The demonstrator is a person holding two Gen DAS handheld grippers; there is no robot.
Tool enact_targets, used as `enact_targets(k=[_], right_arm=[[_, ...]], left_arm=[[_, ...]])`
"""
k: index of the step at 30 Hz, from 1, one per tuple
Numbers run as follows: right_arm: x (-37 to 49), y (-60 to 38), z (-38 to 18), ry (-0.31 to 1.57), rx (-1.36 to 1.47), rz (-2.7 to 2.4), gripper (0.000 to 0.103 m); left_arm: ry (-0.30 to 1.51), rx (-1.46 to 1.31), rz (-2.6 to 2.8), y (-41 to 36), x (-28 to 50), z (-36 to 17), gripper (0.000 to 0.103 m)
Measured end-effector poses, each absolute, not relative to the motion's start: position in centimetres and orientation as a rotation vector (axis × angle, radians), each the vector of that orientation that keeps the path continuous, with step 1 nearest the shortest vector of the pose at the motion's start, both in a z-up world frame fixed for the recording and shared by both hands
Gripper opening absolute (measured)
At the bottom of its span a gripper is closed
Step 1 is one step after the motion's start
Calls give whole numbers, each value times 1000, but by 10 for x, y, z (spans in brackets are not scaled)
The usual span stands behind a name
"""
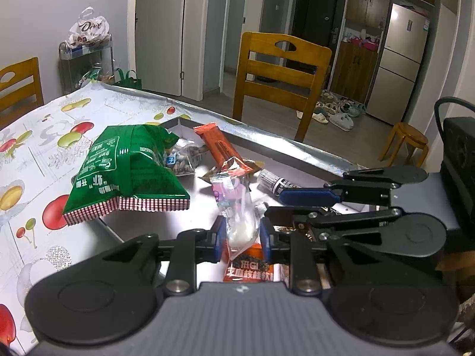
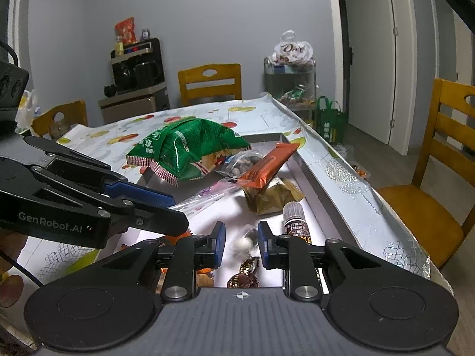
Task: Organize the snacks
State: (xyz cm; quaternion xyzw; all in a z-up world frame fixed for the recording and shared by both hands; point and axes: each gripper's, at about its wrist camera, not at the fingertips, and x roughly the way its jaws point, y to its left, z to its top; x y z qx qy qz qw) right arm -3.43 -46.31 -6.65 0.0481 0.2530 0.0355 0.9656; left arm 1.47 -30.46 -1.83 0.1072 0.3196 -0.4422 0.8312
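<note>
My left gripper (image 1: 242,235) is narrowly open over the grey tray (image 1: 178,123), and a clear packet of white candy (image 1: 240,225) lies between its pads without being pressed. An orange packet (image 1: 249,267) lies under it. My right gripper (image 2: 241,238) is also slightly open, with a small white wrapped candy (image 2: 243,244) loose between its pads. In the tray (image 2: 314,184) lie a green snack bag (image 2: 190,151), an orange bar (image 2: 267,166), a nut packet (image 2: 240,163), a gold packet (image 2: 273,195) and a small tube (image 2: 294,222). The two grippers stand close together.
The tray sits on a fruit-print tablecloth (image 1: 44,136) near the table's foil-edged rim (image 2: 356,195). Wooden chairs (image 1: 279,68) (image 2: 439,178) stand around the table. Brown wrapped candies (image 2: 246,273) lie below my right gripper. A cart holding a bag (image 2: 292,56) stands by the wall.
</note>
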Motion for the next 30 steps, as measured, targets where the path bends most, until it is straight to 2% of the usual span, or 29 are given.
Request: enact_targets(k=[1, 4, 5, 9, 12, 15, 18, 30], right_arm=[[-35, -463, -66, 510, 100, 72, 35], [-38, -462, -63, 505, 95, 70, 38], [-38, -461, -61, 503, 93, 68, 39], [-44, -458, -53, 489, 80, 55, 51], [-53, -453, -46, 475, 69, 36, 67], [-63, -446, -40, 469, 70, 17, 88], [-73, -433, -35, 486, 85, -5, 101], [-114, -378, -45, 528, 169, -153, 103]], left_arm=[[673, 227, -941, -304, 14, -18, 28], [655, 225, -939, -300, 11, -15, 44], [647, 221, -938, -298, 10, -14, 46], [607, 207, -931, -288, 5, -5, 68], [571, 189, -931, -275, 0, 3, 82], [543, 163, -938, -257, -5, 9, 87], [532, 152, -939, -239, -8, 11, 92], [481, 236, -859, -177, -18, -7, 98]])
